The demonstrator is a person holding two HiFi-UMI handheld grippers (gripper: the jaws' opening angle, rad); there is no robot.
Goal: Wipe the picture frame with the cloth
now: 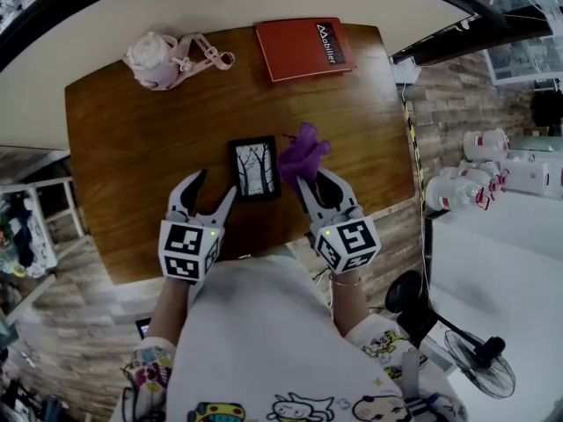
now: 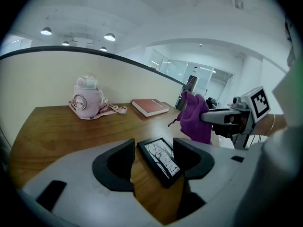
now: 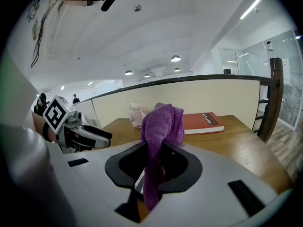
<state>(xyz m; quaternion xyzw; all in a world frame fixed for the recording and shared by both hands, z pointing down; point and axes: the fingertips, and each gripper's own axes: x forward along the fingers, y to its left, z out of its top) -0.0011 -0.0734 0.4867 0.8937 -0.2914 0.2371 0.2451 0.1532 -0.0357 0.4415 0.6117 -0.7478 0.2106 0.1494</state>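
Far left on the wooden table (image 1: 114, 148) there's a pink bottle (image 1: 157, 58) with a strap, up near the back edge and well away from everything else.

Next over is the left gripper (image 1: 215, 185), at the near side of the table. Its jaws are wide apart with nothing clamped. In the left gripper view (image 2: 152, 159) the picture frame (image 2: 161, 161) shows in the gap between them, but neither jaw is pressing on it.

The picture frame (image 1: 254, 169) lies flat about mid-table: black border, a bare-tree drawing inside. The left gripper's tips sit just beside its lower left corner.

Right of that is the right gripper (image 1: 318, 181), jaws clamped on the purple cloth (image 1: 303, 152). In the right gripper view (image 3: 154, 162) the cloth (image 3: 161, 126) bunches up above the jaws and a tail of it hangs down between them. From the head view the bunched end is just beside the frame's top right corner. Can't tell if it actually touches.

Behind that, near the back edge, a red book (image 1: 303, 48) lies flat.
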